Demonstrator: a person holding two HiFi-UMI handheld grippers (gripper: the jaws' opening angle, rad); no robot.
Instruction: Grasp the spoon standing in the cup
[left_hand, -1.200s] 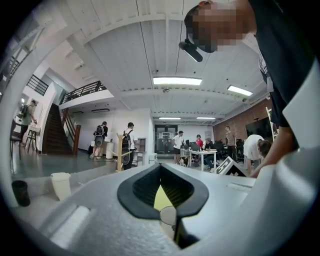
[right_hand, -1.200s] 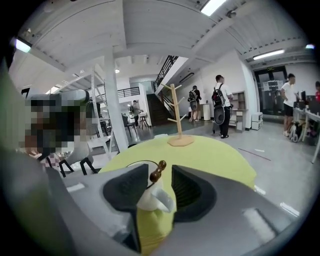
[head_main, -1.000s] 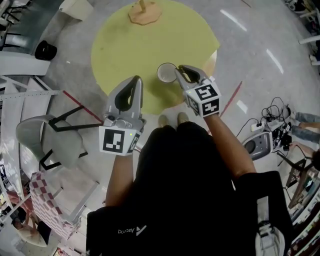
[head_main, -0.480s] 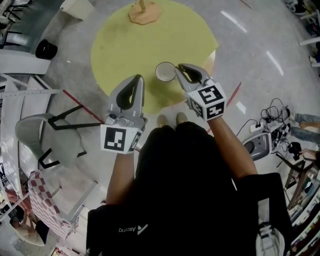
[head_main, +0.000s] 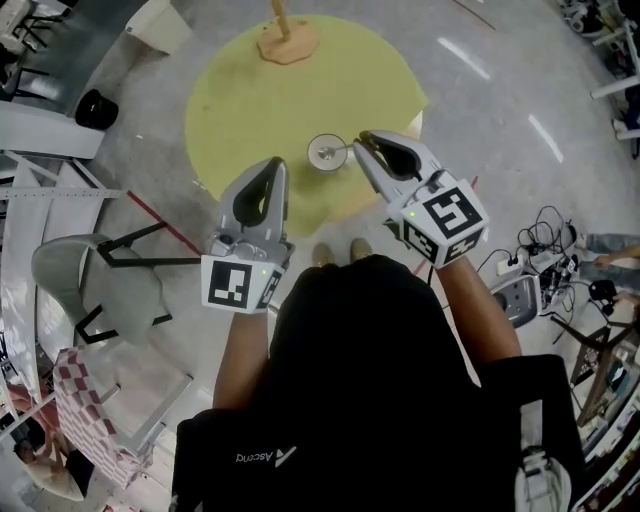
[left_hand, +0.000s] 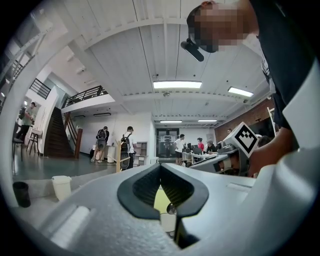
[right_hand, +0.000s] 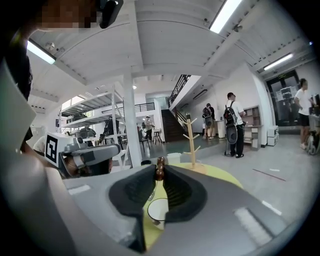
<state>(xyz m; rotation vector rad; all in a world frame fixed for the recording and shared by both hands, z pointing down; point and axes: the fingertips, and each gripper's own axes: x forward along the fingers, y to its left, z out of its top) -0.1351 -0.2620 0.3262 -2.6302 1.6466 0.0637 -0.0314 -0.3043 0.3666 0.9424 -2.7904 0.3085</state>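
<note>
**A:** Start big. Why is everything set at the near side of the round yellow table (head_main: 250, 100)?

**B:** Probably for reach. The wooden stand (head_main: 288, 40) is at the far edge, well apart from the work, so nothing crowds the near edge where the person stands.

**A:** And the left hand-held gripper (head_main: 276, 163)?

**B:** It hangs short of the table's near edge with its jaws together and nothing between them. I'd say it's parked there to leave the approach free.

**A:** The right hand-held gripper (head_main: 358, 143) is the busy one, then.

**B:** Yes. It comes in just beside the white cup (head_main: 312, 147), from the cup's right in the head view. Its jaws are clamped on the brown top of the spoon (right_hand: 160, 165).

**A:** Why so high on the handle?

**B:** That end sticks out past the rim, so the pads can pinch it without touching the cup. The spoon leans from the cup toward the jaws, its lower end apparently inside. The grasp looks made.
</note>
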